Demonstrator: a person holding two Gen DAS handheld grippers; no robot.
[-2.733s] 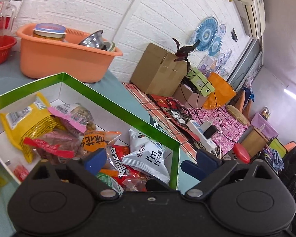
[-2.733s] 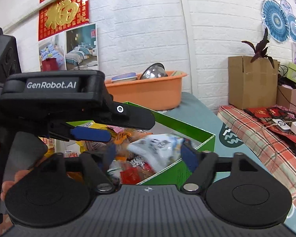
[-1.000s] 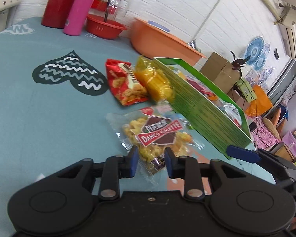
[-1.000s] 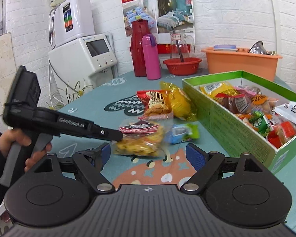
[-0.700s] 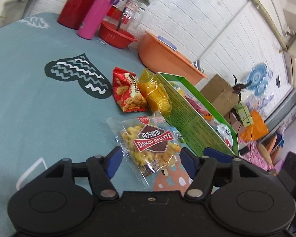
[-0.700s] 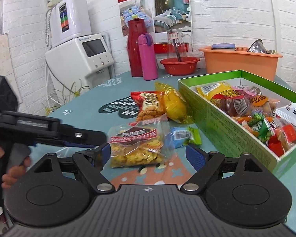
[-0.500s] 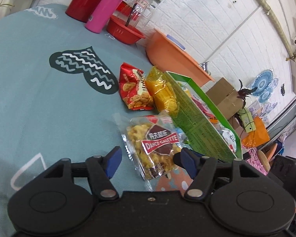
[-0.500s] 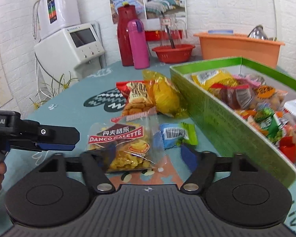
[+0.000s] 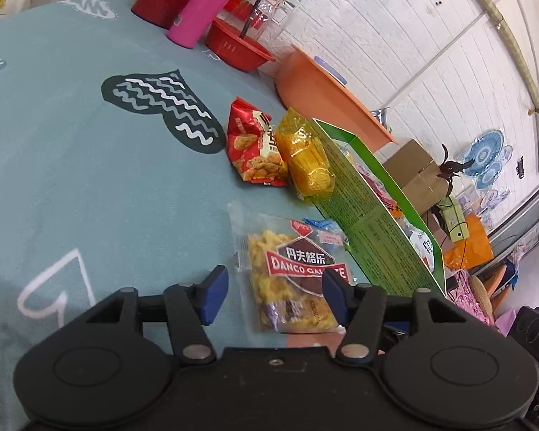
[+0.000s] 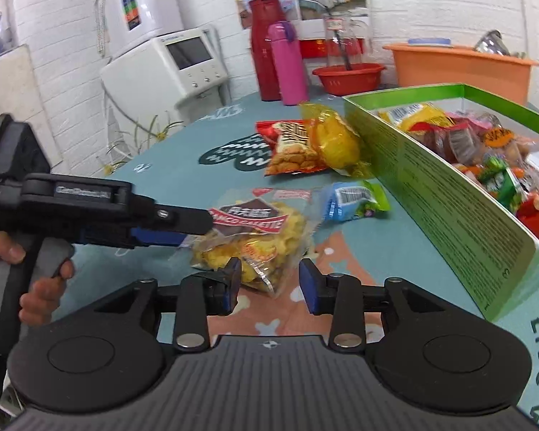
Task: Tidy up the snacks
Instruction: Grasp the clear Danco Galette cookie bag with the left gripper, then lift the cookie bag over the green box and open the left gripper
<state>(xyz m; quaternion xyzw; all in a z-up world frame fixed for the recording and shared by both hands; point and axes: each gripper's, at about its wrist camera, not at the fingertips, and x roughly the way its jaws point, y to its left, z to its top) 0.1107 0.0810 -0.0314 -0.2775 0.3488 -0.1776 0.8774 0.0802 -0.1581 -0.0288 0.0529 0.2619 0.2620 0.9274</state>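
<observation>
Worktop: covered with a teal cloth printed with a dark heart of white wavy lines and white outline figures.

Snacks loose on the cloth: a clear bag of yellow crisps, labelled DANCO GALETTE, nearest the cameras; a small blue-green packet just beside it, toward the box; a red biscuit bag and a yellow wrapped pack farther back, the yellow pack touching the box wall.

Box: green outside, white inside, open-topped, filled with mixed wrapped snacks.

Far end of the worktop: a red flask, a pink bottle, a red bowl with a clear jug behind it, and an orange tub holding a metal bowl.

Room: white brick walls; a white water dispenser at the left; pictures hung behind the flask; blue fan-shaped plates, a cardboard carton and a dark-leaved plant seen past the box in the left view.

Left tool: spread fully wide, the crisp bag lying between the blue pads, untouched. It is held in a hand.

Right tool: jaws closing, a corner of the crisp bag between them; the pads are not seen pressing on it.
</observation>
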